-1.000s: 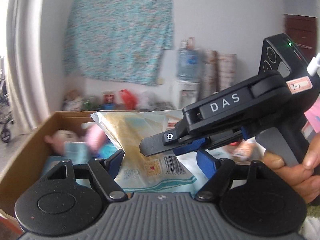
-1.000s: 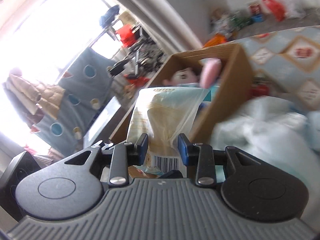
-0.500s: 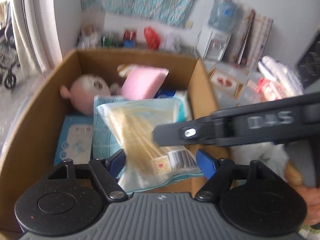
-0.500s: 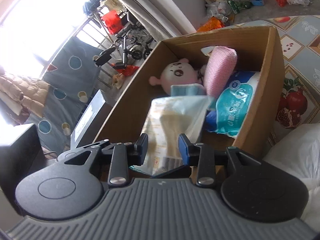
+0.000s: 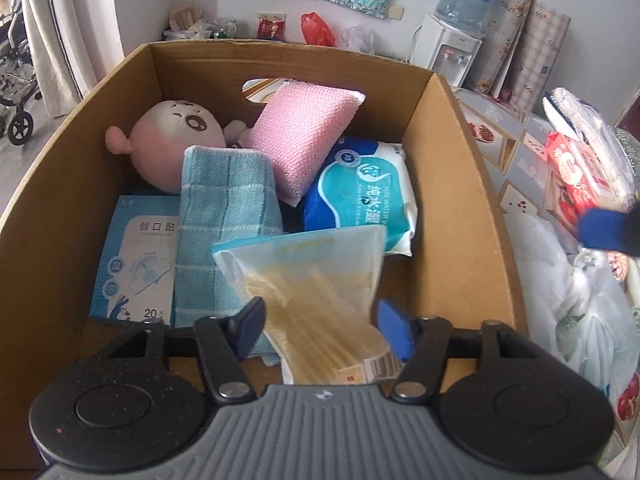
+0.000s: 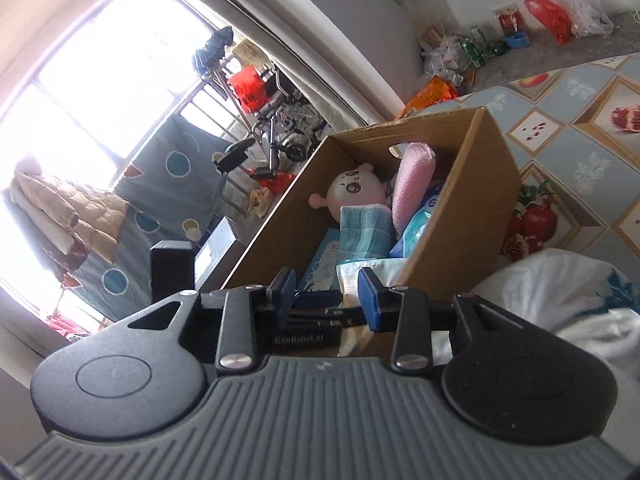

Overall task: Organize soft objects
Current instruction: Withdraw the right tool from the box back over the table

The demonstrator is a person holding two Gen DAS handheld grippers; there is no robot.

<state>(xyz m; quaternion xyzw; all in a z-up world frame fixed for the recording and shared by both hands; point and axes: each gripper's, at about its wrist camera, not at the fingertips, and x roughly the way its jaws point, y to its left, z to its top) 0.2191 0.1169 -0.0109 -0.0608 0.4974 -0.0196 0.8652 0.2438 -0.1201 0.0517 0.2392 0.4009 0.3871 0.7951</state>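
Note:
A cardboard box [image 5: 448, 152] holds a pink plush doll [image 5: 172, 140], a pink sponge pad [image 5: 308, 140], a blue towel [image 5: 220, 216], a wet-wipes pack [image 5: 360, 192] and a blue plaster box [image 5: 136, 256]. A clear packet of yellow sticks [image 5: 320, 300] lies in the box's near end, between the fingers of my open left gripper [image 5: 320, 328], which do not press it. My right gripper [image 6: 326, 294] is open and empty, just outside the box [image 6: 484, 200], with the left gripper's body in front of it.
White plastic bags [image 5: 568, 300] and red packets [image 5: 572, 176] lie right of the box on a patterned cloth [image 6: 580, 128]. A water dispenser [image 5: 452, 48] stands by the far wall. Clutter and a wheelchair [image 6: 288, 128] are beyond the box's left side.
The packet went down from above the box into its near end. My right gripper let go of it and drew back to the right. My left gripper now hangs over the box.

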